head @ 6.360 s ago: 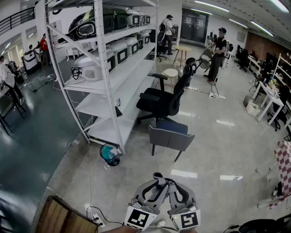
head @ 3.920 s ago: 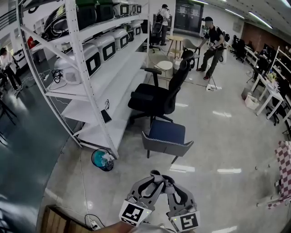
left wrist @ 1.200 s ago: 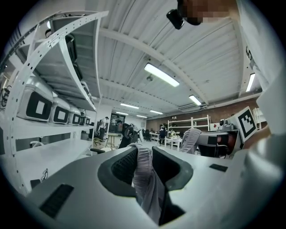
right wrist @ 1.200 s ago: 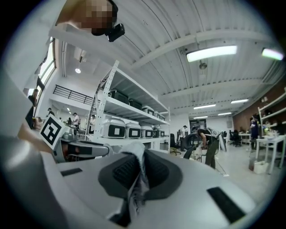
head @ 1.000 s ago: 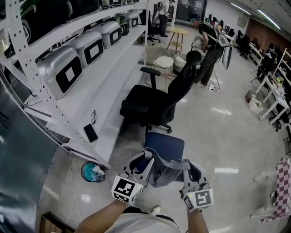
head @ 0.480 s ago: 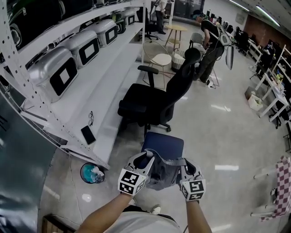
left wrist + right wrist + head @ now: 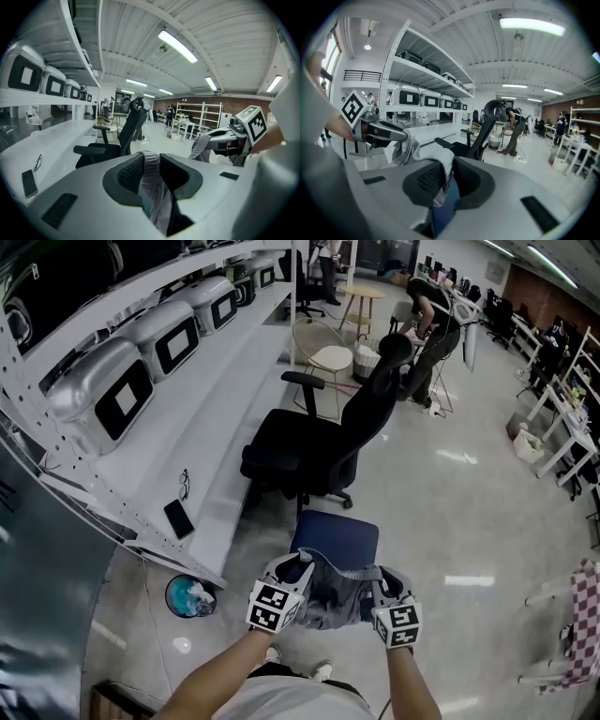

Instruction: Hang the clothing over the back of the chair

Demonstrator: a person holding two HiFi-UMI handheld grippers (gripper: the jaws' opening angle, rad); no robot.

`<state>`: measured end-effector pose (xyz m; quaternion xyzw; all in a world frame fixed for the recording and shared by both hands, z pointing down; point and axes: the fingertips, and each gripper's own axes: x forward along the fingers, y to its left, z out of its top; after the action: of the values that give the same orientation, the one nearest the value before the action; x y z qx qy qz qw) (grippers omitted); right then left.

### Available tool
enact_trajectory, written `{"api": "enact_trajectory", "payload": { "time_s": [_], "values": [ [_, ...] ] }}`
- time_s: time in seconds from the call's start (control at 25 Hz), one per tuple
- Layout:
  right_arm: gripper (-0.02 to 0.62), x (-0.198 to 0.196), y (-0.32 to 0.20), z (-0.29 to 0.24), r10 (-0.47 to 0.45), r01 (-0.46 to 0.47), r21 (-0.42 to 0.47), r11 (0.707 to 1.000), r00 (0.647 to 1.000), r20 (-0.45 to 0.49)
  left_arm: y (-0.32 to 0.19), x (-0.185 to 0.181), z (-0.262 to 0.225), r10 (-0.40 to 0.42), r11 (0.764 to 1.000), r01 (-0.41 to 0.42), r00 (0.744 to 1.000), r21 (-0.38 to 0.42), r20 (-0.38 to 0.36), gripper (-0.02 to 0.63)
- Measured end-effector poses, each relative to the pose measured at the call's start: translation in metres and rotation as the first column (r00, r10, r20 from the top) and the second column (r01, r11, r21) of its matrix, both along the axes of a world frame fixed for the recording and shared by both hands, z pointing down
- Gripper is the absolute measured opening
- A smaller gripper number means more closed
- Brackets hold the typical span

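Workshop with white shelving [image 7: 216, 418]. Left tool [image 7: 302, 565] and right tool [image 7: 379, 575] both pinch grey clothing [image 7: 333, 601] by the blue chair [image 7: 337, 535].

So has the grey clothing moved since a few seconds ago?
Yes, toward the blue chair: floor showed between them then; now the grey clothing overlaps its near edge.

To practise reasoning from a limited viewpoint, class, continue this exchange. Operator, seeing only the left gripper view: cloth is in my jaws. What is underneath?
Observer: The head view shows the grey garment stretched between the left gripper and the right gripper, a chair's blue seat beneath it.
Operator: Is the right one clamped?
Observer: Yes, its own view shows jaws shut on the cloth.
Operator: Anything on the floor?
Observer: A round teal bin beside the shelving.
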<state>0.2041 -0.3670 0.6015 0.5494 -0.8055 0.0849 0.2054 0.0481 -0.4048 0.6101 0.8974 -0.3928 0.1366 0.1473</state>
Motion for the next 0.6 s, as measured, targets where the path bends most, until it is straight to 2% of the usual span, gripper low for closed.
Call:
{"api": "enact_trajectory", "payload": {
  "time_s": [0.04,0.12,0.28,0.4,0.48,0.6],
  "values": [
    [0.046,0.001,0.001,0.004,-0.005,0.005,-0.014,1.0,1.0,-0.005,-0.001,0.0,0.007,0.002,1.0,-0.002,1.0,-0.011,0.012,0.107],
    [0.13,0.004,0.004,0.012,-0.013,0.012,-0.047,0.999,1.0,-0.016,-0.001,0.002,0.02,0.007,0.999,-0.006,1.0,-0.038,0.03,0.107],
    [0.147,0.016,0.014,0.023,-0.011,0.008,-0.1,0.995,0.999,-0.03,0.001,0.007,0.032,0.031,0.996,-0.029,0.999,-0.089,0.024,0.107],
    [0.153,0.018,0.023,0.035,-0.034,0.03,-0.159,0.987,0.999,-0.023,0.0,0.008,0.035,0.031,0.995,-0.028,0.999,-0.095,0.03,0.107],
    [0.193,0.018,0.03,0.04,-0.052,0.049,-0.182,0.982,0.999,-0.014,-0.001,0.006,0.036,0.024,0.995,-0.021,0.999,-0.094,0.031,0.107],
    [0.215,0.019,0.042,0.04,-0.07,0.067,-0.204,0.977,0.997,-0.009,-0.004,0.004,0.04,0.01,0.995,-0.007,1.0,-0.098,0.028,0.107]
  ]
}}
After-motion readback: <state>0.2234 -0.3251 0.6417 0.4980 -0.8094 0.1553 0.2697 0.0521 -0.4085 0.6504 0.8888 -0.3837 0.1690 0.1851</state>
